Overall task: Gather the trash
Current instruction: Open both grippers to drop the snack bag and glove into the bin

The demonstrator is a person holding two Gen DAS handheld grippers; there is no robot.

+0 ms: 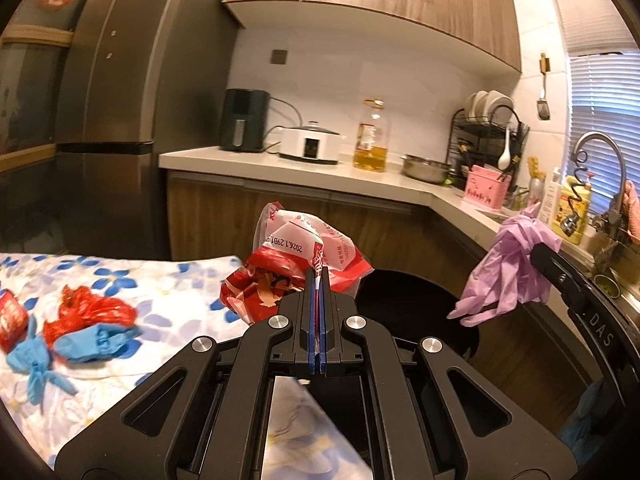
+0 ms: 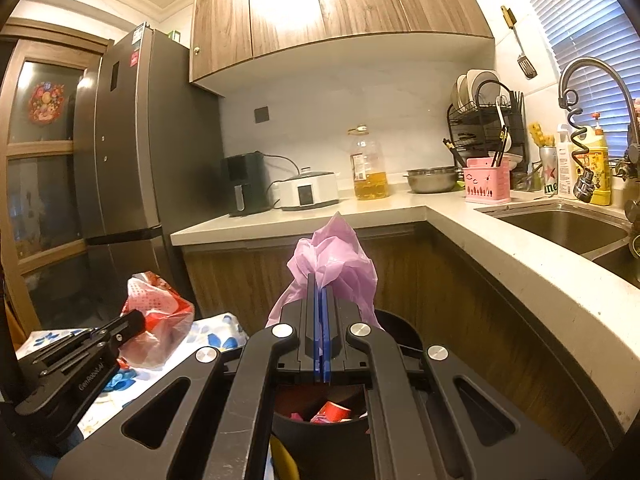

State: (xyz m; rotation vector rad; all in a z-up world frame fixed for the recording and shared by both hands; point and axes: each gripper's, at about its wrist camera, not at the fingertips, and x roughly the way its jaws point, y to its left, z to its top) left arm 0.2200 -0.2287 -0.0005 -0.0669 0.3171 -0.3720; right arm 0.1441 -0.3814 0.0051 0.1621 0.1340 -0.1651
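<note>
Both views: warm indoor light, moderate brightness. Main source is overhead; it blows out as glare on the wood upper cabinet (image 1: 372,4) at top centre of the left view and on the same cabinet (image 2: 340,4) in the right view. Secondary cool daylight enters through the window blinds (image 1: 600,88) at right edge. Fridge (image 1: 108,120) side is dim with soft reflections; area under the counter (image 2: 304,220) is in shadow. Strong fisheye distortion: cabinet and counter lines bow, black vignette in all corners. Left view shows motion blur on the floral tablecloth (image 1: 160,300) and lower left. Right view is sharper overall.
</note>
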